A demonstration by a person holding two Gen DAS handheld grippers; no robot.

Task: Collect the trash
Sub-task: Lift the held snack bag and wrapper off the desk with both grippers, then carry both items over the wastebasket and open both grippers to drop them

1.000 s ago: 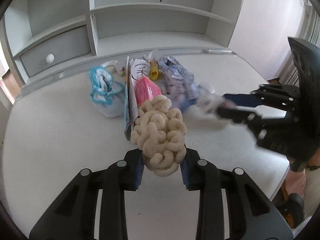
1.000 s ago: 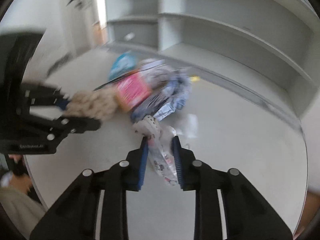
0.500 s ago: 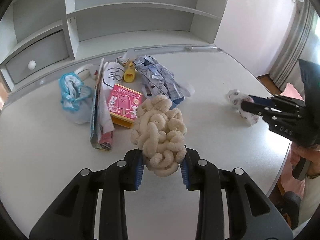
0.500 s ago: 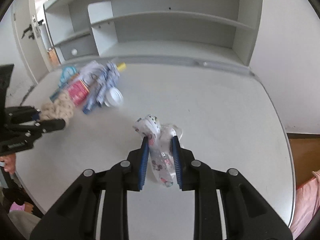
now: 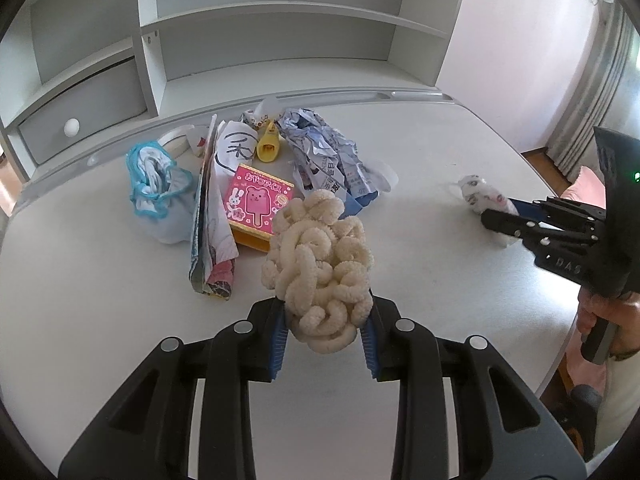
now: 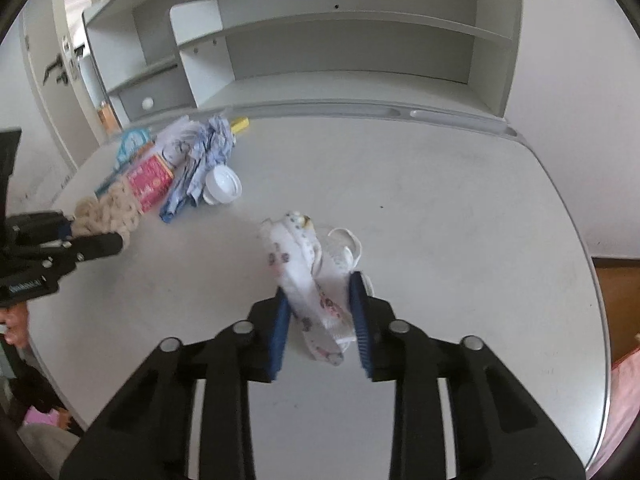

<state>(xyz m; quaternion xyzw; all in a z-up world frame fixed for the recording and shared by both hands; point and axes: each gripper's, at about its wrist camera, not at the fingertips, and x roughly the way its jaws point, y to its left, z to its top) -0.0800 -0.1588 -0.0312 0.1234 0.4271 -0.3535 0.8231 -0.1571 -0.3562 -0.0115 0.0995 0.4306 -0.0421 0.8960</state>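
Observation:
My left gripper point(image 5: 323, 326) is shut on a cream knotted rope ball point(image 5: 318, 268) and holds it above the white table point(image 5: 100, 320), just in front of the trash pile. My right gripper point(image 6: 320, 320) has its jaws spread wider than before around a white printed wrapper point(image 6: 304, 272), which still sits between them over the table's right half. The right gripper point(image 5: 504, 216) and wrapper point(image 5: 480, 196) also show in the left wrist view. The left gripper with the rope ball point(image 6: 110, 216) shows at the left of the right wrist view.
The pile holds a pink ice-cream box point(image 5: 256, 204), a crumpled blue-white paper point(image 5: 328, 156), a blue-trimmed bag point(image 5: 160, 184), a yellow piece point(image 5: 269, 146) and a white lid point(image 6: 222, 186). A grey shelf unit with a drawer point(image 5: 80, 108) stands behind. The table edge point(image 6: 592, 280) is at right.
My right gripper's jaws have spread apart around the wrapper, which has loosened between them. Both grippers have drawn back from the pile; the left still grips the rope ball.

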